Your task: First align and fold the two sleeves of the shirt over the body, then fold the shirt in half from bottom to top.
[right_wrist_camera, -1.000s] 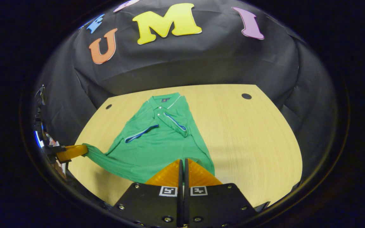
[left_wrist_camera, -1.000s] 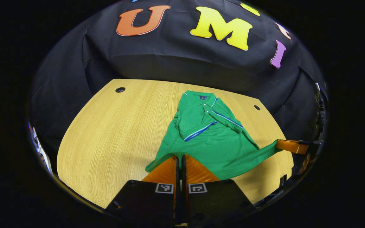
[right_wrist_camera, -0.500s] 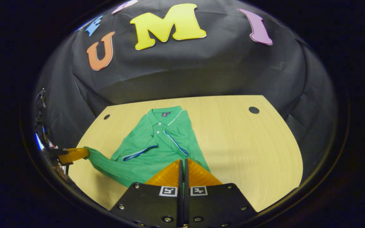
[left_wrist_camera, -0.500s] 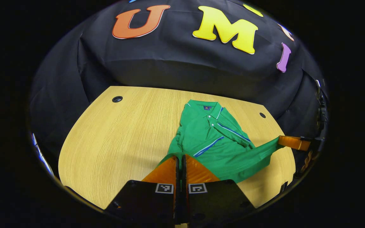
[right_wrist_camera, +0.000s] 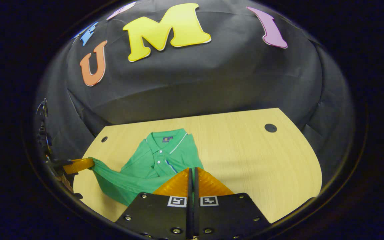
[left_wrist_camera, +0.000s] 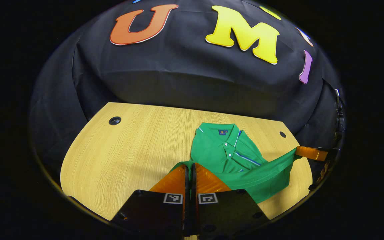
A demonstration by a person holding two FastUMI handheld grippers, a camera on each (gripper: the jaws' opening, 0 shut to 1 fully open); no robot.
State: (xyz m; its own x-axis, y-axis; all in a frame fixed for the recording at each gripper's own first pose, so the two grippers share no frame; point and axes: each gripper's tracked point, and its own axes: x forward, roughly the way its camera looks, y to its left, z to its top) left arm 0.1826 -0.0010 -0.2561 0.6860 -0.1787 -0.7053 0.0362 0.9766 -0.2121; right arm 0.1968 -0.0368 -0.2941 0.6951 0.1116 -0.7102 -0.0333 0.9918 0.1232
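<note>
Both grippers hold the hem of a green shirt (left_wrist_camera: 245,166) lifted above a wooden worktop (left_wrist_camera: 128,146).

In the left gripper view, the left gripper (left_wrist_camera: 189,168) has its fingers pressed together on the shirt's bottom edge at one corner, and the right gripper (left_wrist_camera: 307,152) shows farther off at the right, its fingers clamped on the other corner, so the hem stretches as a raised band between them. In the right gripper view, the right gripper's own closed fingers (right_wrist_camera: 178,183) pinch green cloth, and the left gripper (right_wrist_camera: 78,164) appears at the left edge gripping the hem. The collar (right_wrist_camera: 167,137) and buttoned placket lie flat on the worktop beyond the lifted band, toward the far edge. Two dark round holes (right_wrist_camera: 270,128) sit near the worktop's far corners.
</note>
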